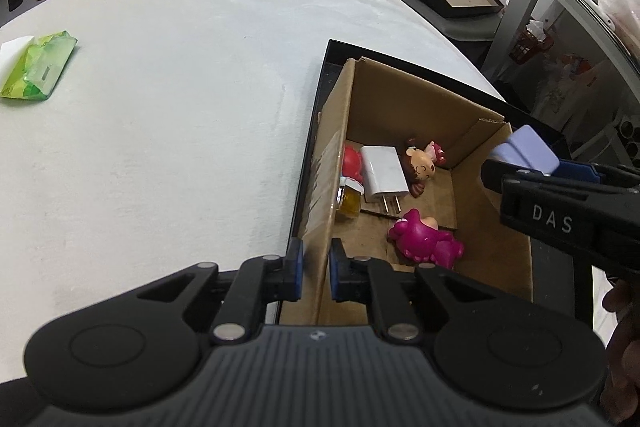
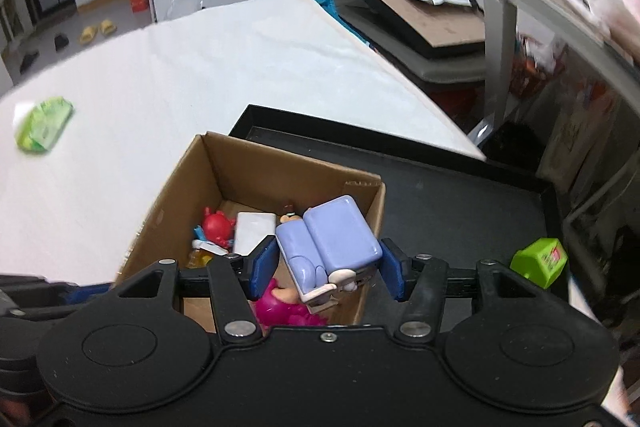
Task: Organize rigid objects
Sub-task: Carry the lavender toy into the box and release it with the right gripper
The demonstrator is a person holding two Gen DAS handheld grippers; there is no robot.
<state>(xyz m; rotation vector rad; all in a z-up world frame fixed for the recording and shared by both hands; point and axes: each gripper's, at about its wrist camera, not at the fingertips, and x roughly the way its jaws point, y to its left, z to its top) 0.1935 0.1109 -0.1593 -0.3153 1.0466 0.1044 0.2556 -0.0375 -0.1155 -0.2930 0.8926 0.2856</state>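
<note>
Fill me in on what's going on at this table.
A person is sorting small toys into an open brown cardboard box that sits in a black tray. The left gripper is clamped on the box's near wall. The right gripper holds a pale lilac plastic toy above the box. A green plastic cube waits on the tray.

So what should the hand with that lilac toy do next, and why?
Probably open and let go. The right gripper holds the lilac toy above the cardboard box, where other toys already lie, while the left gripper pinches the box wall, steadying it.
</note>
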